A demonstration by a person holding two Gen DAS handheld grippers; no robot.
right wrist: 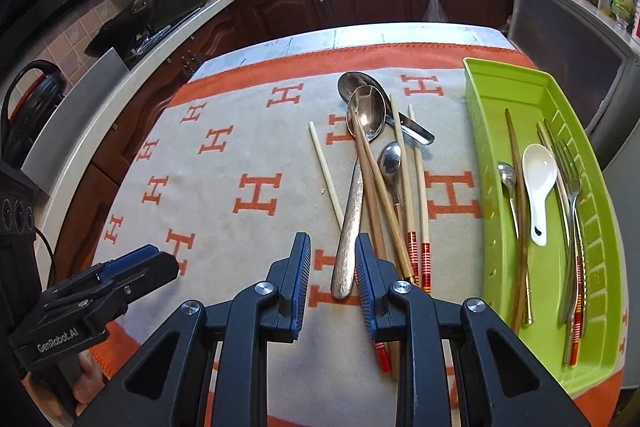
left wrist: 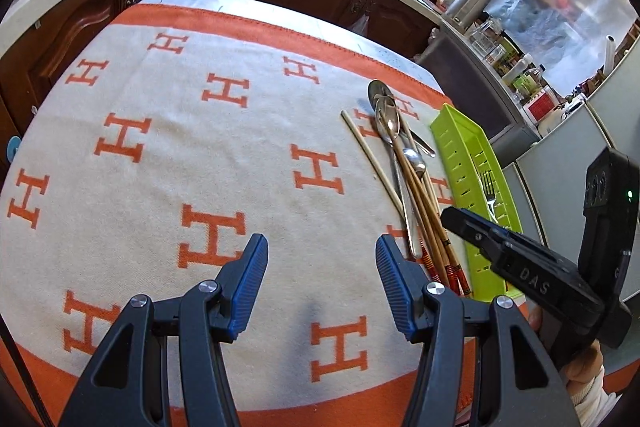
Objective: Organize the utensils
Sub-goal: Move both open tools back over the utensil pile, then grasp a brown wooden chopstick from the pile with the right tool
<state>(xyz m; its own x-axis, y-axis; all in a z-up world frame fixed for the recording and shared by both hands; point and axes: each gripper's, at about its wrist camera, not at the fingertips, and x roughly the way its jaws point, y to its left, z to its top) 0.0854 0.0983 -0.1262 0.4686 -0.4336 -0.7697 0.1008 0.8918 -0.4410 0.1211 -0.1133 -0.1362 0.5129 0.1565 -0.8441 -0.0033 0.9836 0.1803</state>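
Lying in a loose pile on the cloth (right wrist: 240, 163), the utensils not yet sorted are two large metal spoons (right wrist: 362, 107), a smaller spoon (right wrist: 390, 159), several wooden chopsticks (right wrist: 404, 187) and one pale chopstick (right wrist: 326, 175) a little apart on the left. Just beside the pile, on its right, stands the green tray (right wrist: 480, 131), and it already holds a white ceramic spoon (right wrist: 538, 179), a small metal spoon (right wrist: 507, 177), a fork (right wrist: 572, 187) and some long sticks.

The right gripper (right wrist: 333, 259) hangs over the near end of the pile. Its fingers are only a little apart and they grasp nothing; the handle of one large spoon is seen in the gap between them, but whether they are low enough to touch it I cannot tell. The left gripper (left wrist: 322, 267) is over bare cloth, left of the pile, with fingers released wide and empty.

I judge that the step in hand is the approach to the next pick. The next move calls for bringing the right fingers down around that handle, closing on it alone without catching the chopsticks beside it, and then carrying it to the tray
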